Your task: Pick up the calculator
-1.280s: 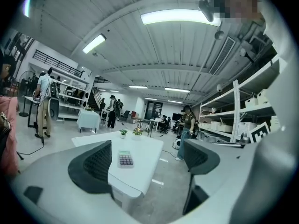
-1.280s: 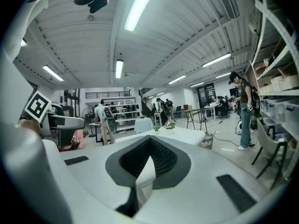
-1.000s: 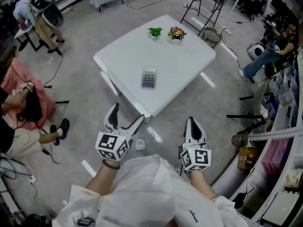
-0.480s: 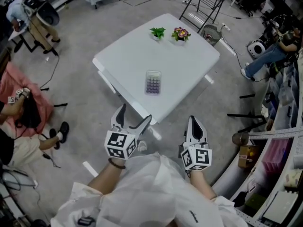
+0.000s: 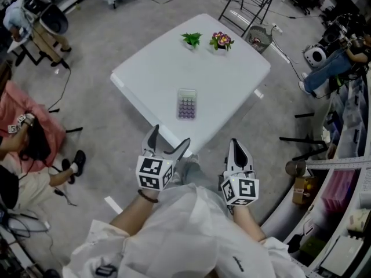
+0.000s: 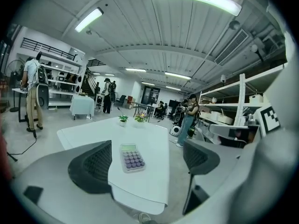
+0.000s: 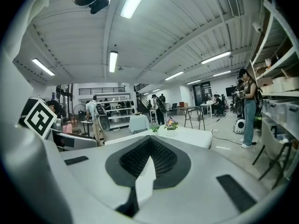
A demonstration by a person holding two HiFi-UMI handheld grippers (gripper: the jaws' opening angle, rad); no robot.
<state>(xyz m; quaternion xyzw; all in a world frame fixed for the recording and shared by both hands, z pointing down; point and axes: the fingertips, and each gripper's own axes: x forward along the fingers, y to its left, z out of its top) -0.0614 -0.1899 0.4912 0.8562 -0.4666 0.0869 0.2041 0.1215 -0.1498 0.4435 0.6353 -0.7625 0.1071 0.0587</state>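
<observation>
White worktop [image 5: 232, 80] carried the purple-keyed calculator [image 5: 186, 104] lying flat towards its near corner in the head view, with a green potted plant [image 5: 191, 39] and a flowering one [image 5: 219, 40] at the far side. The left hand-held gripper [image 5: 170, 135] hung just short of that corner, and the right hand-held gripper [image 5: 236, 146] was further back. The left gripper view showed the jaws spread and empty, framing the calculator ahead, probably lined up for the reach. The right gripper view showed the jaws pressed together on nothing, likely idle.

The worktop [image 5: 156, 68] is seen steeply from overhead in the head view, level and near in both gripper views; the calculator [image 5: 186, 103] is shared with the left.
</observation>
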